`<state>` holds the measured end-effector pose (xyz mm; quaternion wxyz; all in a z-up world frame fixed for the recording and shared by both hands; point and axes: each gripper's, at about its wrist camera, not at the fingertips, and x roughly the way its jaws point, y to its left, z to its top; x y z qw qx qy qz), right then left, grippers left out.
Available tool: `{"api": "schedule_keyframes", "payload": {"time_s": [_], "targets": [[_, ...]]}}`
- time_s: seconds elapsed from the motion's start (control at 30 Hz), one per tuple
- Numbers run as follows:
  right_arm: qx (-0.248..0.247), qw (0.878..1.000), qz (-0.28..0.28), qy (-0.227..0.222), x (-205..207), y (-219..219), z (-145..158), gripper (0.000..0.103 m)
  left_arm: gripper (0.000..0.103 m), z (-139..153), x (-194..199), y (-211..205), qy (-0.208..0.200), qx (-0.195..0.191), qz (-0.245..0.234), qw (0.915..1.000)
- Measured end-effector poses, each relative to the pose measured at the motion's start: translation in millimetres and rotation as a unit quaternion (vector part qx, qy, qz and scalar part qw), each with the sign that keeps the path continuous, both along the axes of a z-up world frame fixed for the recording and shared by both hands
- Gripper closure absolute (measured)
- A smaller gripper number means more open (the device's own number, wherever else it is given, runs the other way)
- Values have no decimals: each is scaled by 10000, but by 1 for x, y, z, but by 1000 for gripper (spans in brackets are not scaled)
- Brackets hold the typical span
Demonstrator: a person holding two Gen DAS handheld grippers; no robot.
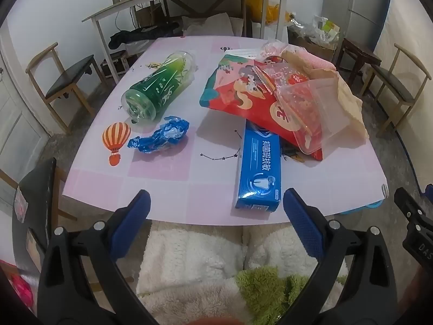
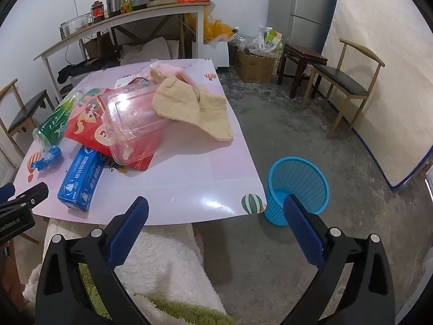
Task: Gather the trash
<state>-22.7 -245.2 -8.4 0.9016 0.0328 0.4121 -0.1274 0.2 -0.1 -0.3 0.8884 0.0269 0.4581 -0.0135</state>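
Trash lies on the pink table [image 1: 167, 178]: a green bottle on its side [image 1: 159, 86], a crumpled blue wrapper [image 1: 159, 135], a blue toothpaste box [image 1: 258, 165], a red printed bag [image 1: 243, 94] under a clear plastic box [image 1: 314, 111], and a tan cloth [image 1: 349, 100]. My left gripper [image 1: 216, 203] is open and empty at the table's near edge, close to the toothpaste box. My right gripper [image 2: 216, 208] is open and empty over the near edge. A blue wastebasket [image 2: 296, 187] stands on the floor right of the table [image 2: 189, 178].
Wooden chairs stand at the left [image 1: 62, 81] and right [image 2: 346, 81]. A long shelf table [image 2: 121, 21] with jars and a cooker is behind. A cardboard box [image 2: 254, 65], a dark stool [image 2: 303, 62] and a fridge [image 2: 308, 8] stand at the back.
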Motion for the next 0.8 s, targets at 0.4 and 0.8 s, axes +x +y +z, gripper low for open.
{"api": "schedule_keyframes", "payload": {"time_s": [0.4, 0.8], "targets": [[-1, 10000, -1, -42, -1, -1, 1, 6, 9, 4, 1, -4, -24, 17, -8, 10000], [13, 10000, 1, -85, -1, 0, 4, 6, 9, 3, 1, -3, -53, 15, -9, 10000]]}}
